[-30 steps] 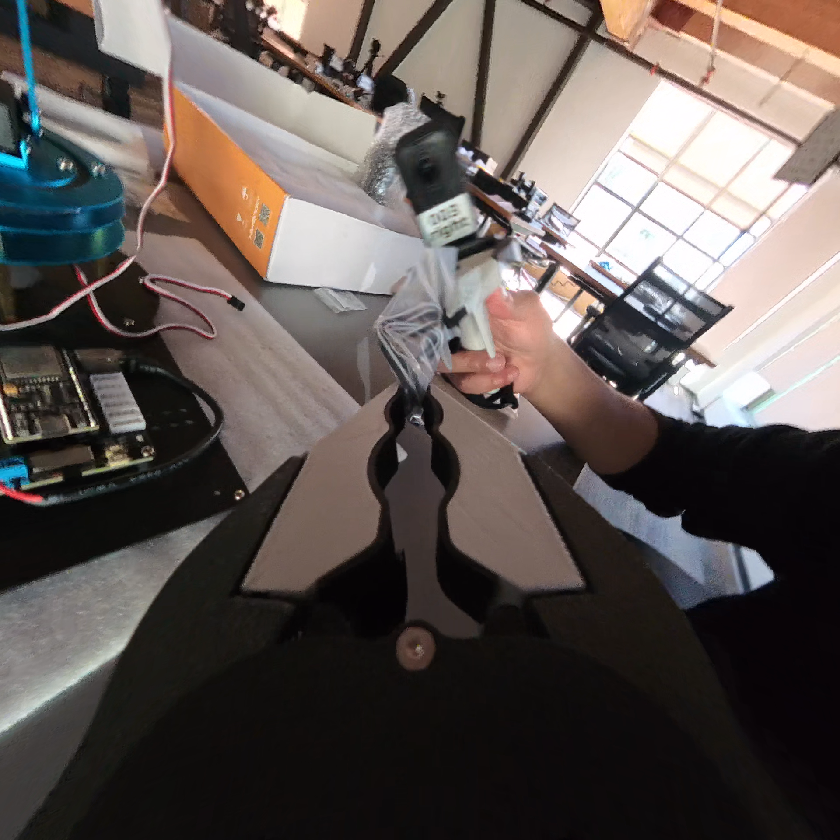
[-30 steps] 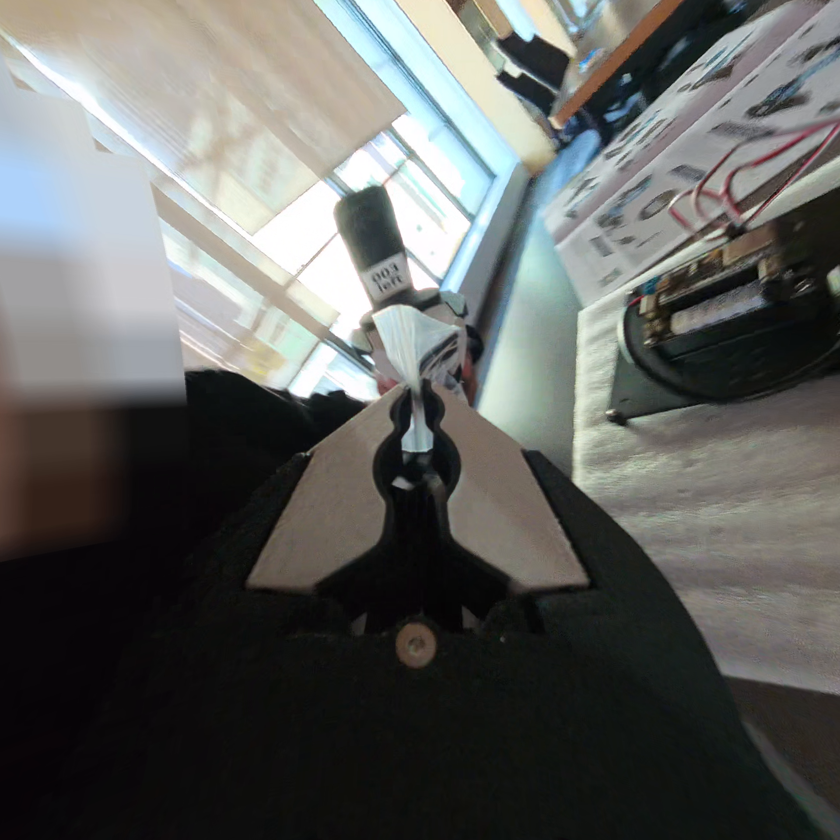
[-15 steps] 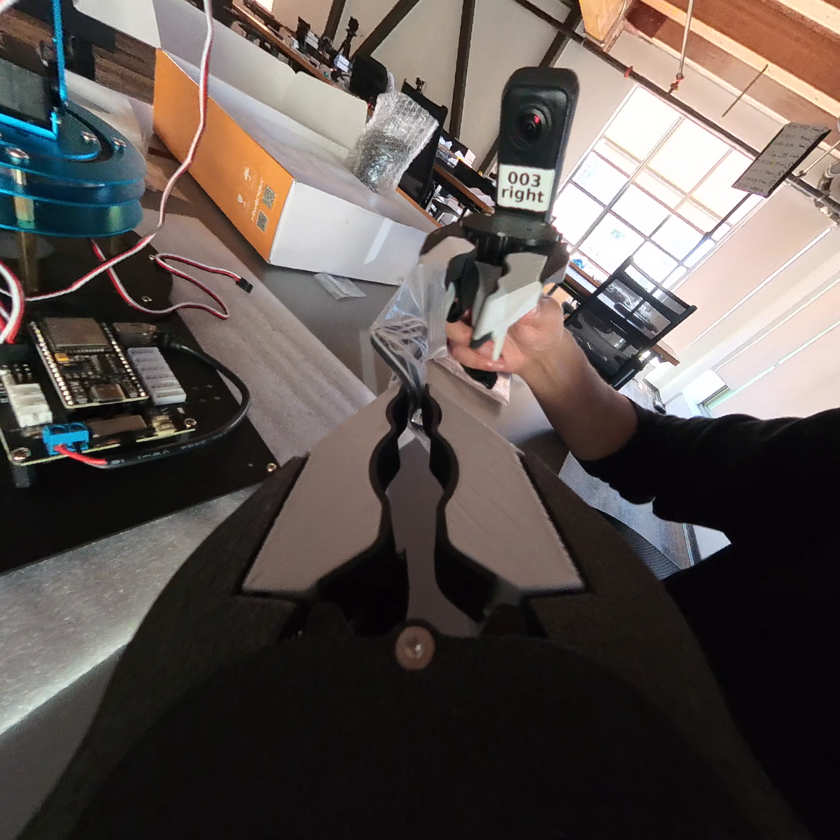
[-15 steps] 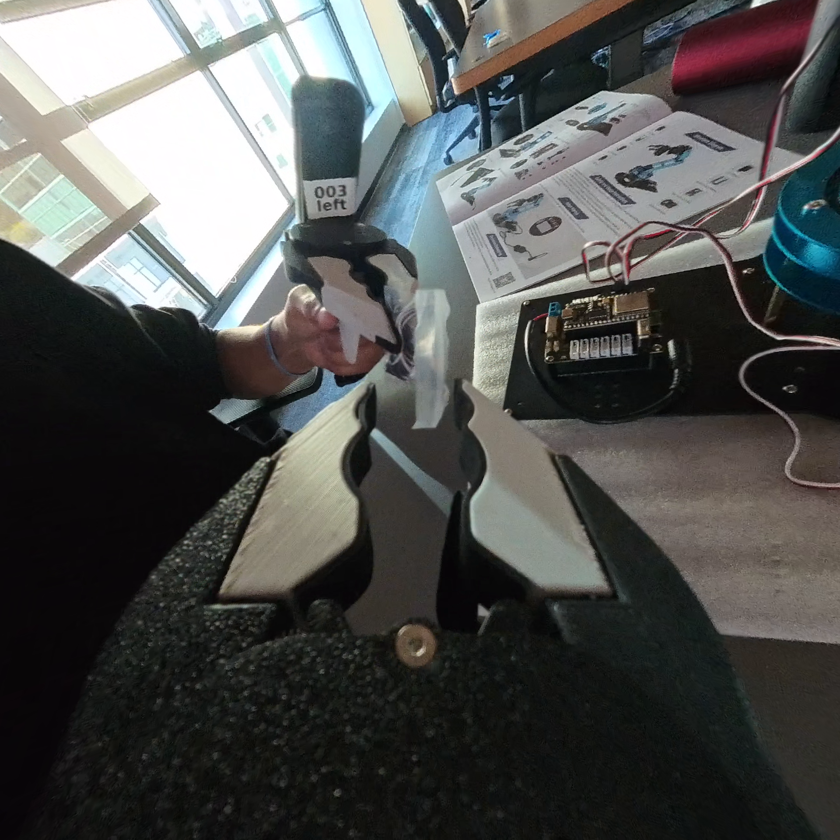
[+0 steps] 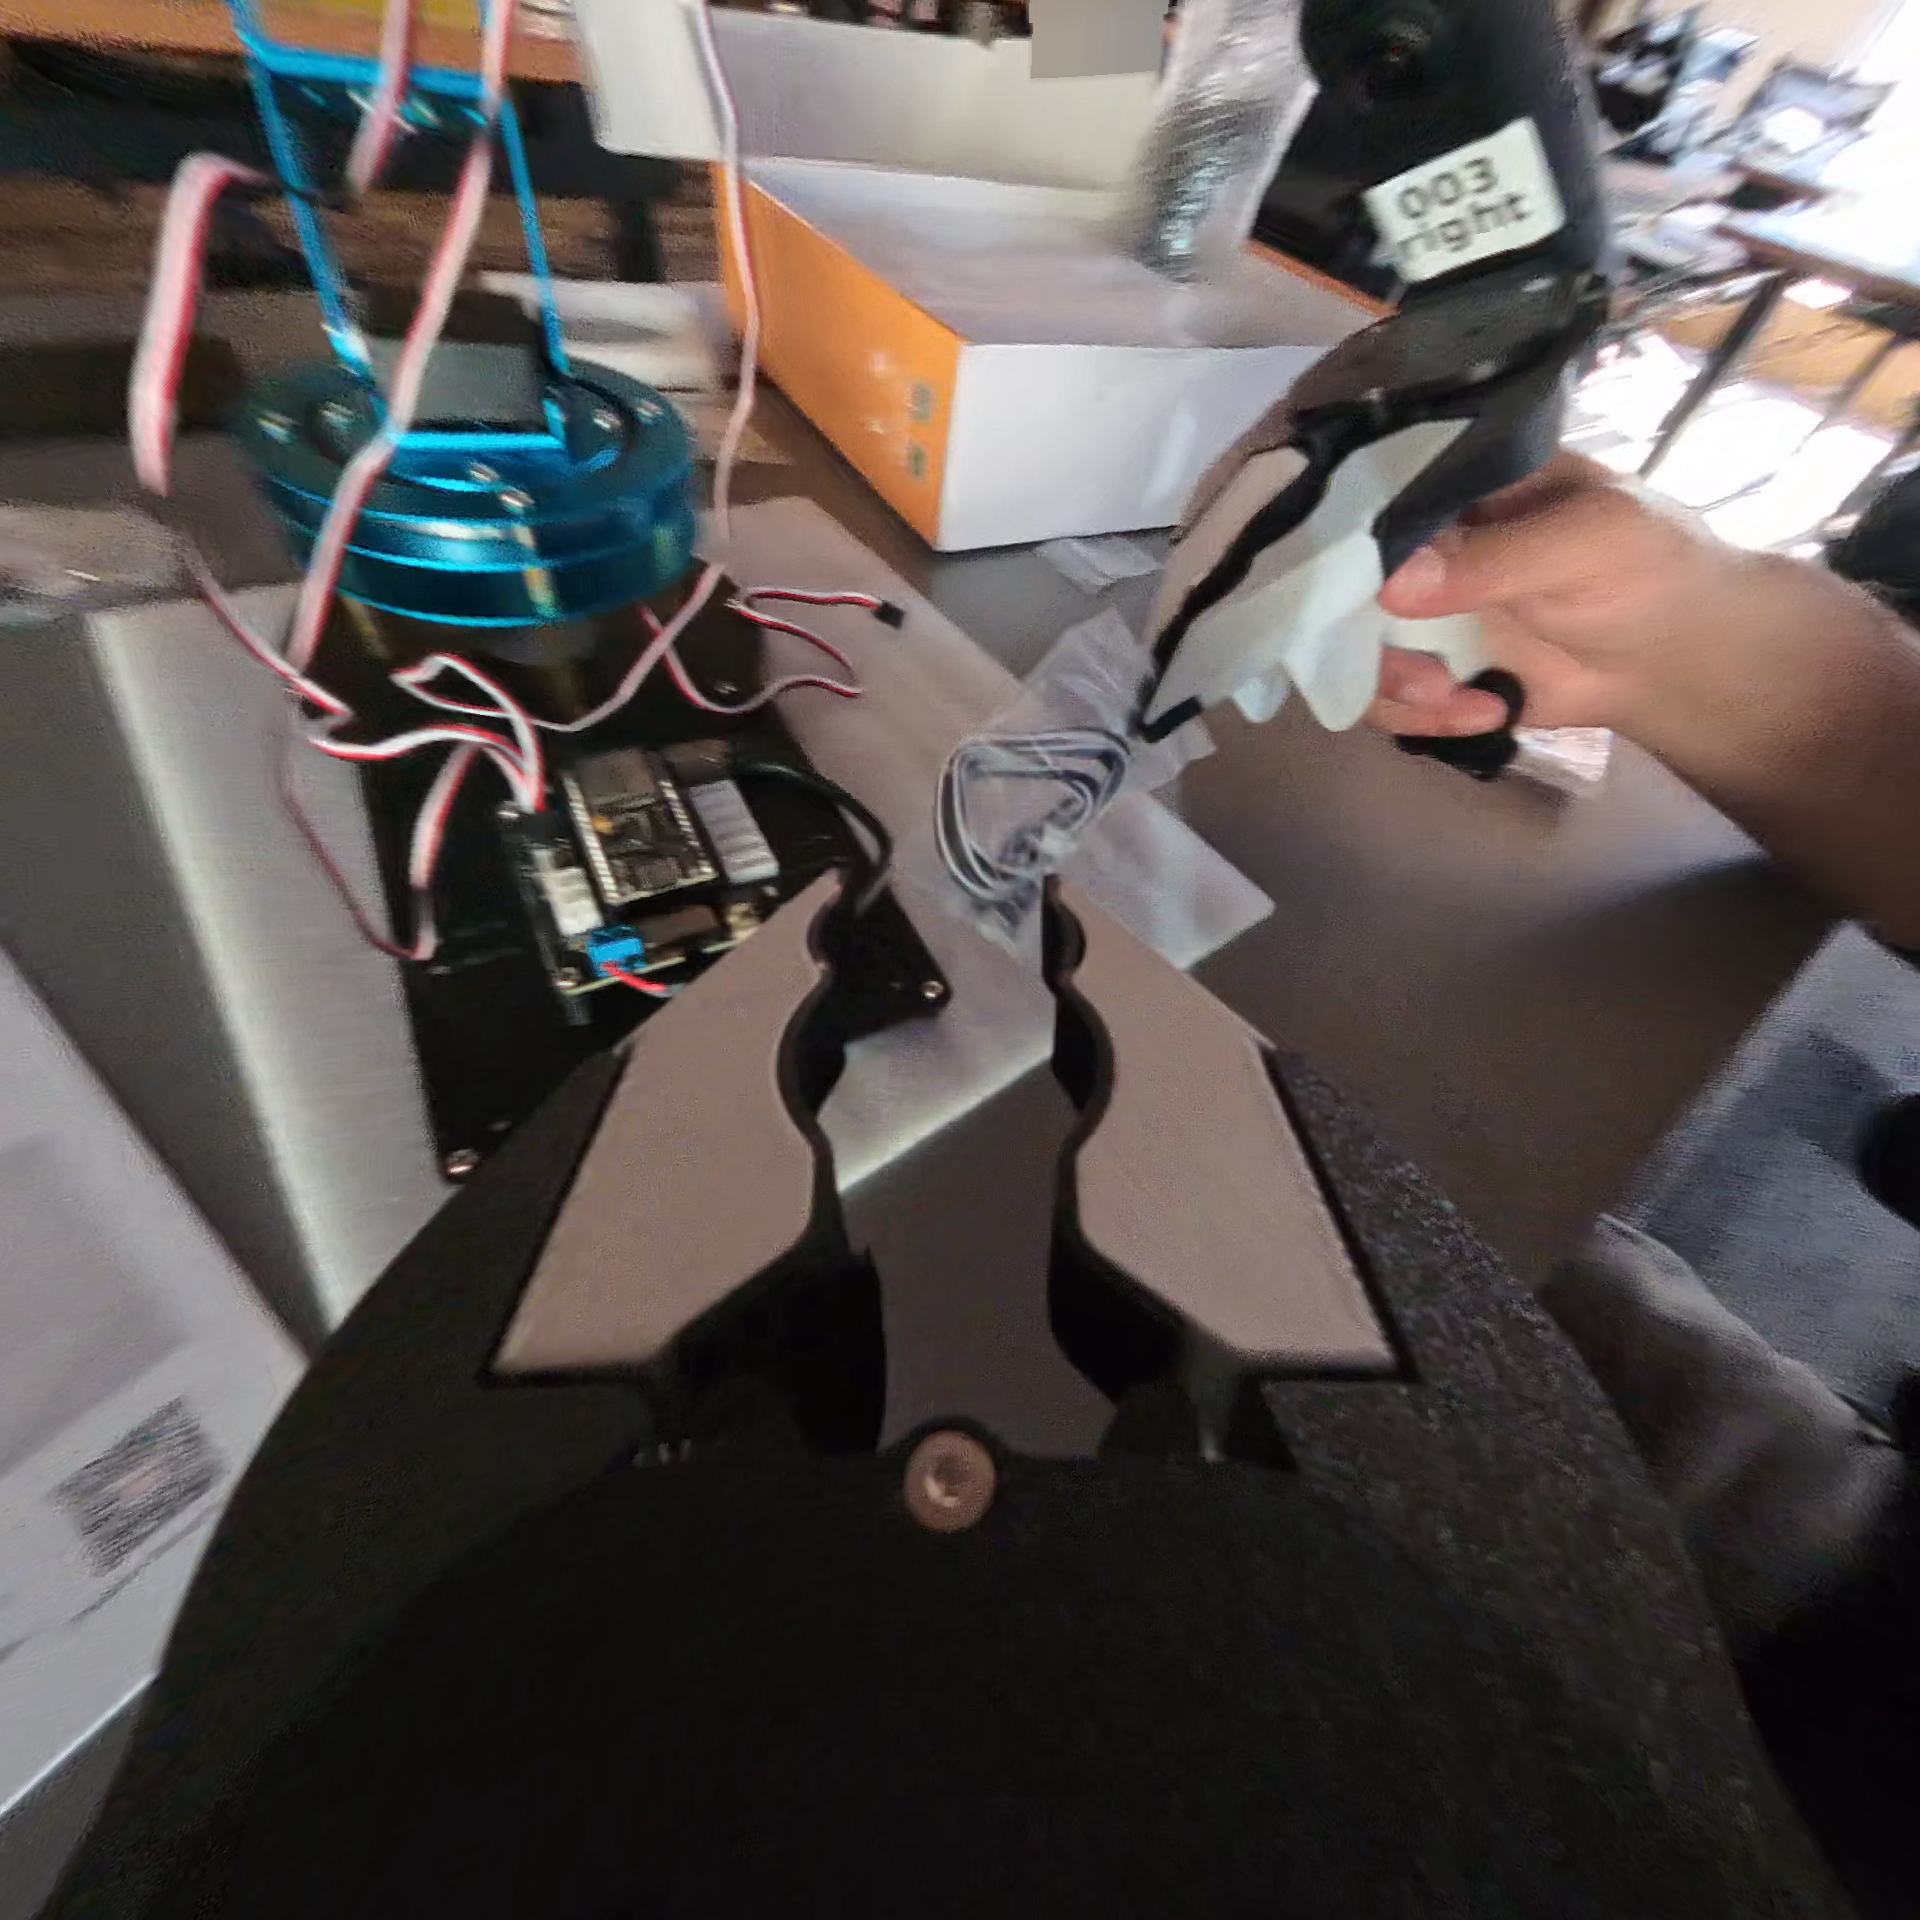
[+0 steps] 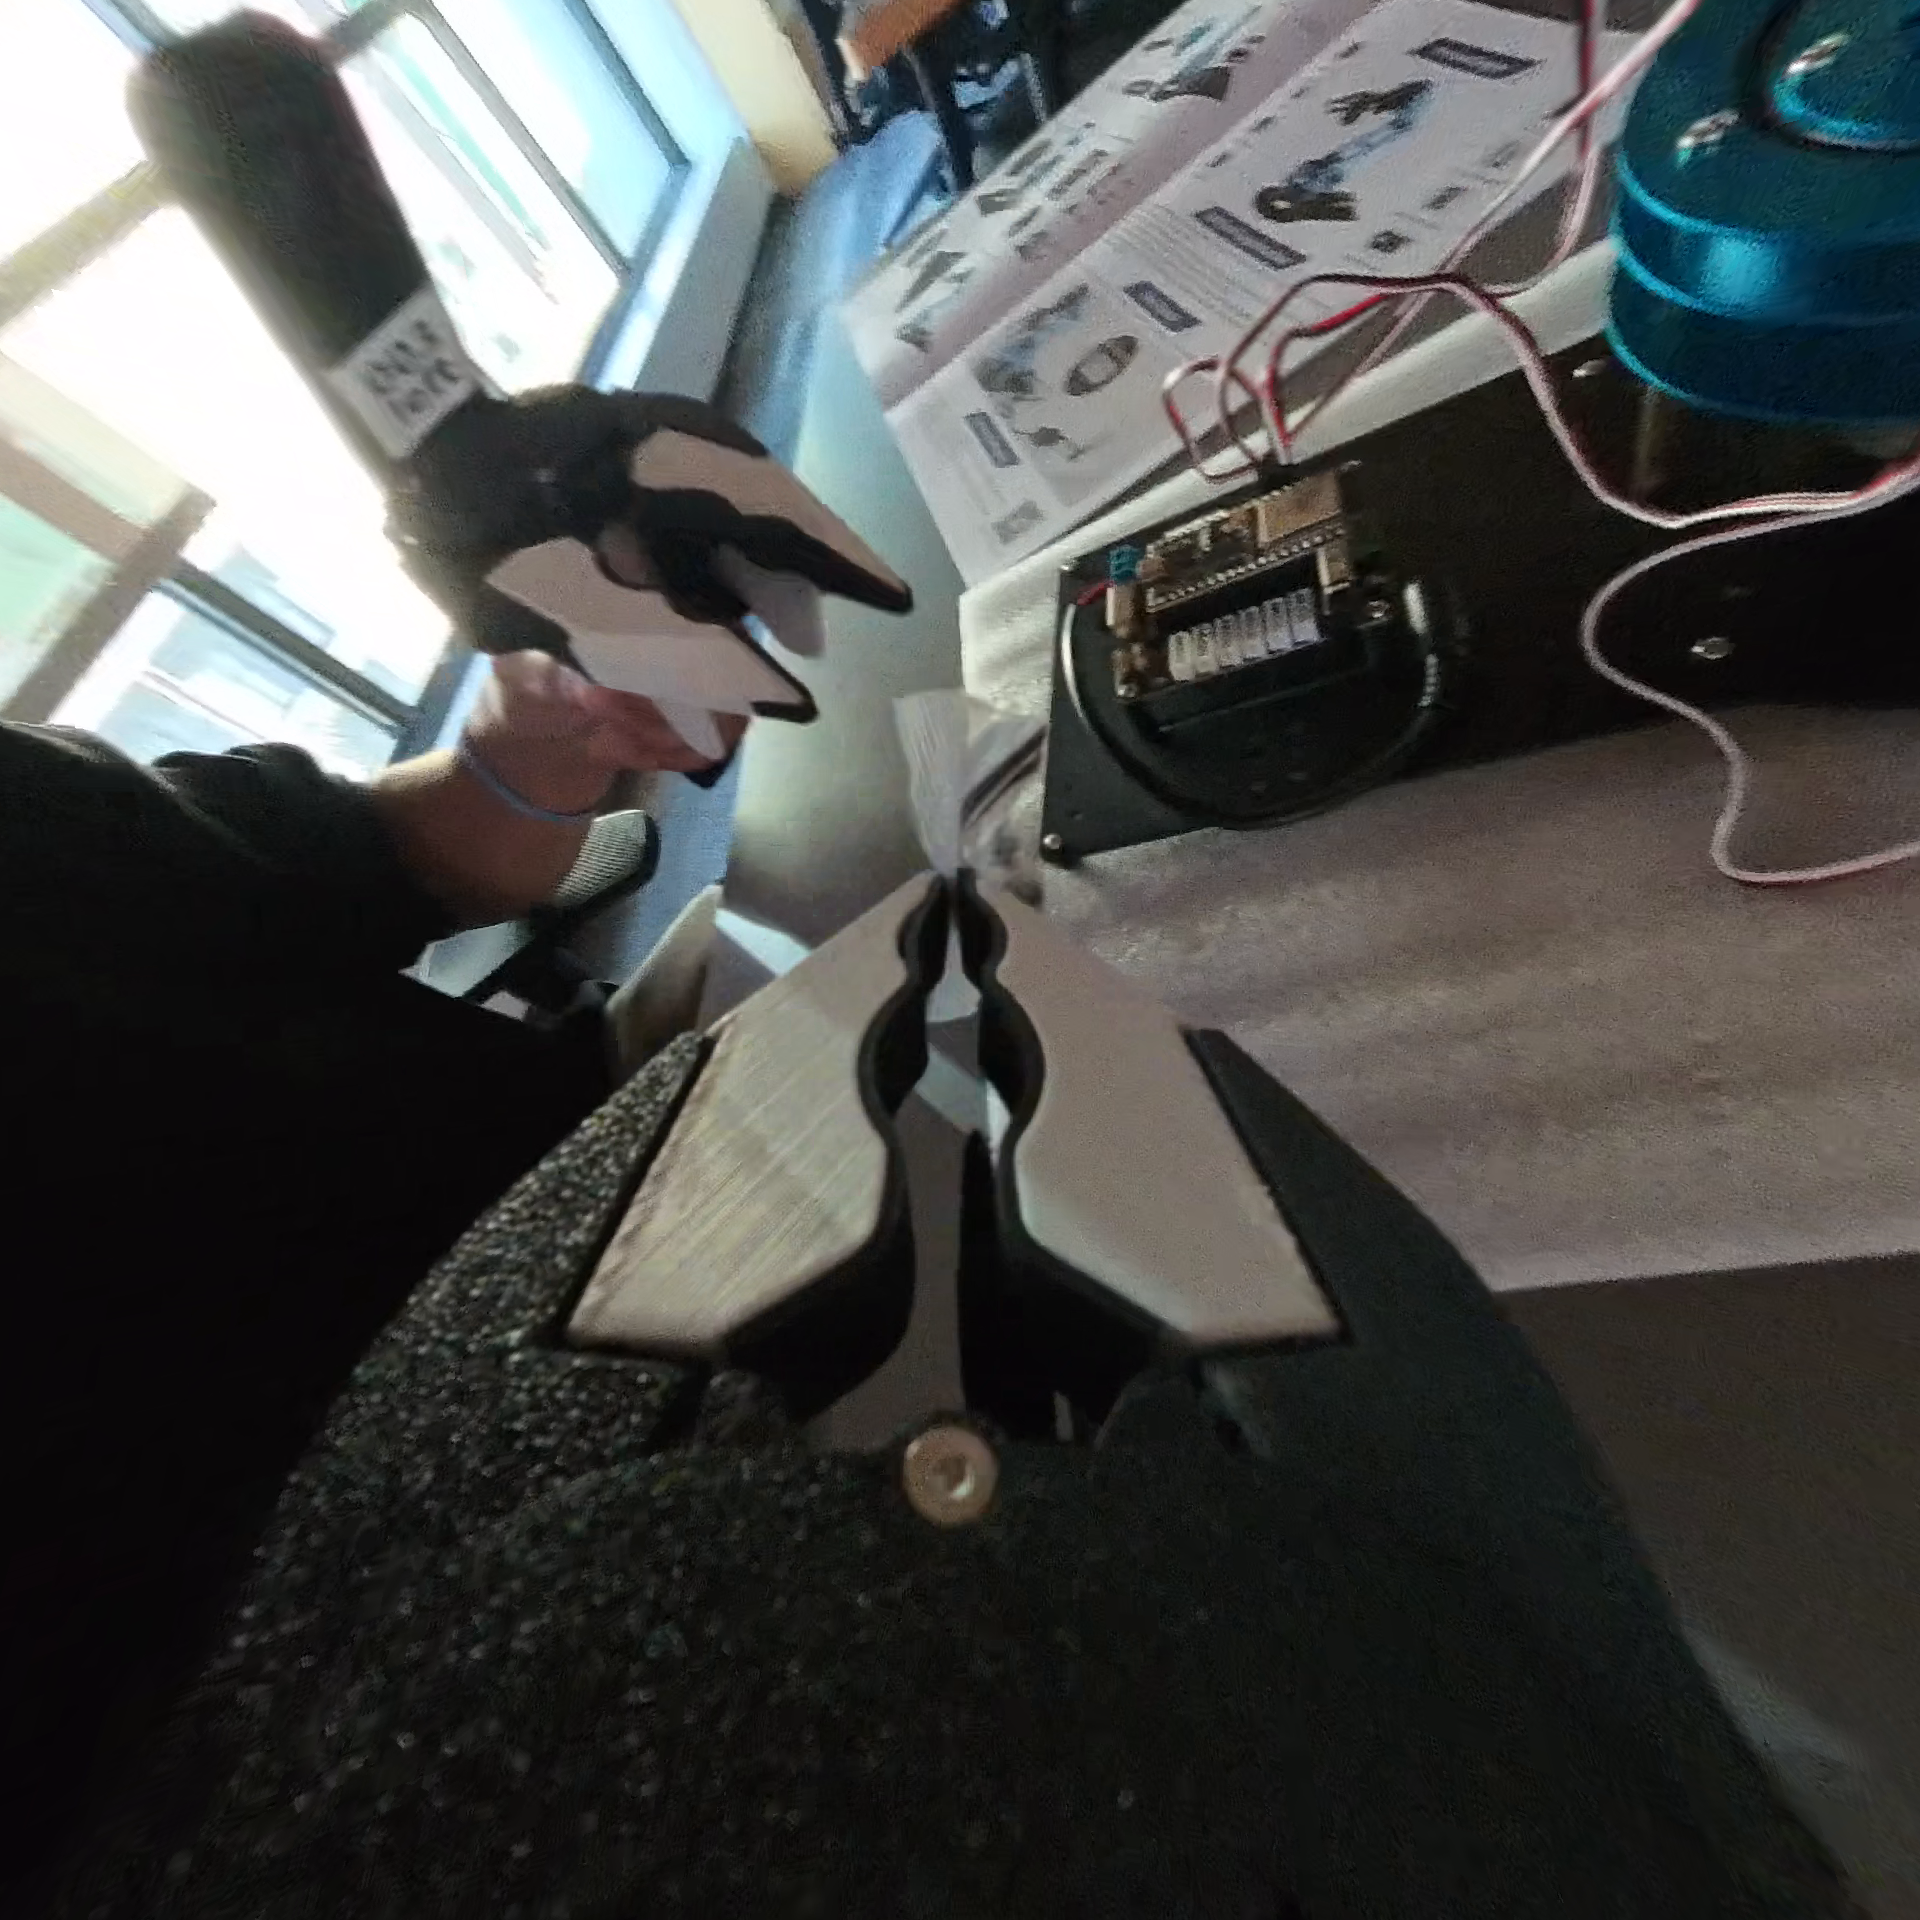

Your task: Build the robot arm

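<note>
Grey foam table (image 5: 156, 831) lies under your wide-apart left gripper (image 5: 940, 894), and your right gripper (image 6: 954, 883), pinching the clear plastic bag of thin wires (image 5: 1029, 800) just beside the black circuit board plate (image 6: 1558, 582), could let it slip.

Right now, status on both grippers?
Left gripper open, empty. Right gripper shut on clear plastic bag of wires, above foam sheet. Circuit board close by.

Daylight pours from the windows (image 6: 260, 416) at upper left of the right wrist view — blown out to white, leaving the sleeve (image 6: 208, 987) near-black. Both views bend at the edges; motion blur smears the blue base (image 5: 468, 488) and white box (image 5: 1039, 395) — foreground stays sharper.
</note>
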The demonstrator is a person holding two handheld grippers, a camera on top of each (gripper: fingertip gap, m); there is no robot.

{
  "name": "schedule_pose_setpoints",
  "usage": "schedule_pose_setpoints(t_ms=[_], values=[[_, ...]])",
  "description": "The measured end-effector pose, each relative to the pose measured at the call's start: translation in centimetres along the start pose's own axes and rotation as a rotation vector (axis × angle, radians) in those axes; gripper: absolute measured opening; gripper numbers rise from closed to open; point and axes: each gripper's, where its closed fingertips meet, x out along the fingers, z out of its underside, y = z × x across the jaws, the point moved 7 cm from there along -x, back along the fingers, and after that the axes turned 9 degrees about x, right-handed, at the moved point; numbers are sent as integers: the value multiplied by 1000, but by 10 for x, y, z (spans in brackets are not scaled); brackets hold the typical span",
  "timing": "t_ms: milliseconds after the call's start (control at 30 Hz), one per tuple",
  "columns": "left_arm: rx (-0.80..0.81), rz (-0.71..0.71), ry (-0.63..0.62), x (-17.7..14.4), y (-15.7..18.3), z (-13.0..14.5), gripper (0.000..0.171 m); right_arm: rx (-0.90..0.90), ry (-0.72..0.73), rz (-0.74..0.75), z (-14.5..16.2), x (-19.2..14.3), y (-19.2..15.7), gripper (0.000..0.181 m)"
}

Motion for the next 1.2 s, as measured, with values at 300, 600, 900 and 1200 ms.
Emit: schedule_pose_setpoints(t_ms=[300, 600, 900, 1200], values=[[-305, 247, 30, 16, 36, -11, 25, -70, -50, 8, 13, 20, -21, 0], [-380, 265, 34, 27, 36, -4, 9, -193, -86, 44, 17, 26, -40, 2], [-364, 291, 82, 22, 34, -4, 0, -102, -69, -89, 13, 21, -39, 3], [-522, 326, 82, 23, 29, 3, 7, -200, -52, 37, 9, 21, -33, 0]])
